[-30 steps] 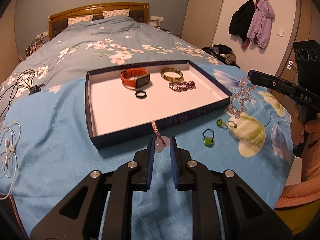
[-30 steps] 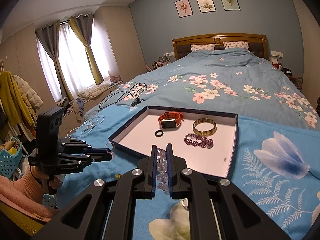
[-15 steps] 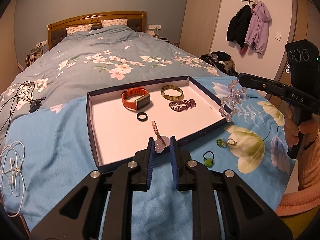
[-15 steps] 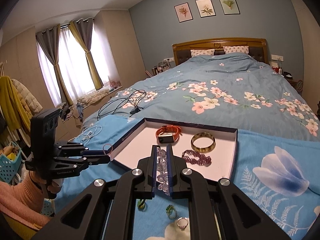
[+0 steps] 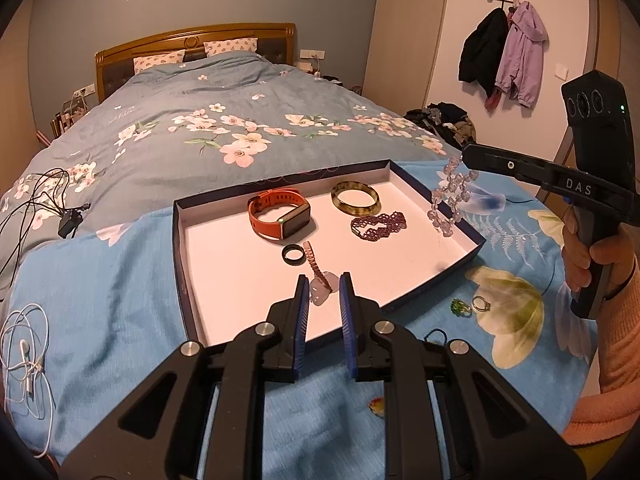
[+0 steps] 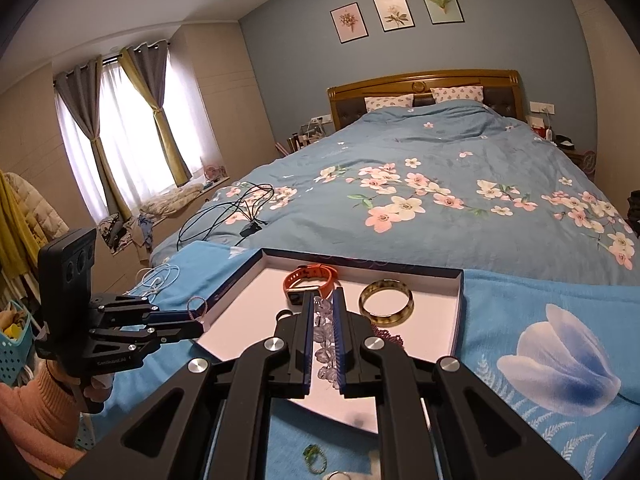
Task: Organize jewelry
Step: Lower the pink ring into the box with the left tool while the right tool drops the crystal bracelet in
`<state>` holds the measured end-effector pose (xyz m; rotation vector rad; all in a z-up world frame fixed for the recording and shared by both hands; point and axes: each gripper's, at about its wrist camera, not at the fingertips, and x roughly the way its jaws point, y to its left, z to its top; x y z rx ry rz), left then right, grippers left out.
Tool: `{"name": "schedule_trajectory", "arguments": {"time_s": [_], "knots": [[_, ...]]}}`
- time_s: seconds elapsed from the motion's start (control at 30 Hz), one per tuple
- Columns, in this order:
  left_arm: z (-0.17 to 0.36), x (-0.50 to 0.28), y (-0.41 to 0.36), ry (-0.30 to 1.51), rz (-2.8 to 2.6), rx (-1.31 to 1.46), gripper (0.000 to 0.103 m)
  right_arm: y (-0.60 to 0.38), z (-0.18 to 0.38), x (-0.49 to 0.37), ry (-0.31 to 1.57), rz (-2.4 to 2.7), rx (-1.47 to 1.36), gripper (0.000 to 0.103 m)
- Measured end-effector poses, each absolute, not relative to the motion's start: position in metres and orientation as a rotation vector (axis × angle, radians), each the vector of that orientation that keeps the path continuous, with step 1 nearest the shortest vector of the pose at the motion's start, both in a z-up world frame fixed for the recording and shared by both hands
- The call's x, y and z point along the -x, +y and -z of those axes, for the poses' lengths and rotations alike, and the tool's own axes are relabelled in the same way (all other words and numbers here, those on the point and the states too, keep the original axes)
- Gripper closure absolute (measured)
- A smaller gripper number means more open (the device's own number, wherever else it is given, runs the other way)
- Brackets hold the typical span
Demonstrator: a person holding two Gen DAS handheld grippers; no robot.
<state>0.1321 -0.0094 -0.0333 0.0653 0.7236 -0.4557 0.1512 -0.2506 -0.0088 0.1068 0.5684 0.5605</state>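
The left gripper [image 5: 324, 289] is clamped on a pale stone pendant [image 5: 319, 293] whose pink cord [image 5: 312, 256] rises from the pads, held over the near part of the tray [image 5: 181, 240]; the right gripper [image 6: 323, 312] is closed on a string of clear beads [image 6: 325, 334], which in the left view hangs from its tip [image 5: 451, 196] above the tray's right edge; a hand [image 5: 586, 254] in a pink sleeve [image 5: 618, 332] grips that tool's handle beside the tray. Inside the tray, on its white floor, lie an orange watch [image 5: 279, 214] near the far wall, a black ring [image 5: 294, 255] just in front of the watch, a gold-green bangle [image 5: 355, 198] right of the watch, and a purple bead bracelet [image 5: 378, 225] in front of the bangle, the two close together. Outside the tray, on the blue cloth [image 5: 100, 300] off its near right corner, sit a green ring [image 5: 459, 306] and a silver ring [image 5: 480, 303] side by side, with a dark hair tie [image 5: 438, 335] nearer the camera, partly hidden by the left gripper; a small orange piece [image 5: 378, 405] lies farther toward the camera, too small to tell what it is. Left of the tray a white cable [image 5: 24, 352] is coiled on the cloth; beyond the tray a black cable [image 5: 44, 200] sprawls on the flowered quilt [image 5: 240, 120].
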Motion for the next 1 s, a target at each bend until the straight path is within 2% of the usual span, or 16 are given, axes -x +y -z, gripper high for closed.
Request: {"name": "schedule_trajectory", "arguments": {"time_s": [1.0], "knots": [[0.061, -0.182, -0.025, 0.8, 0.431, -0.091, 0.087, -0.252, 0.035, -0.196, 0.639, -0.488, -0.128, 0.095]]}}
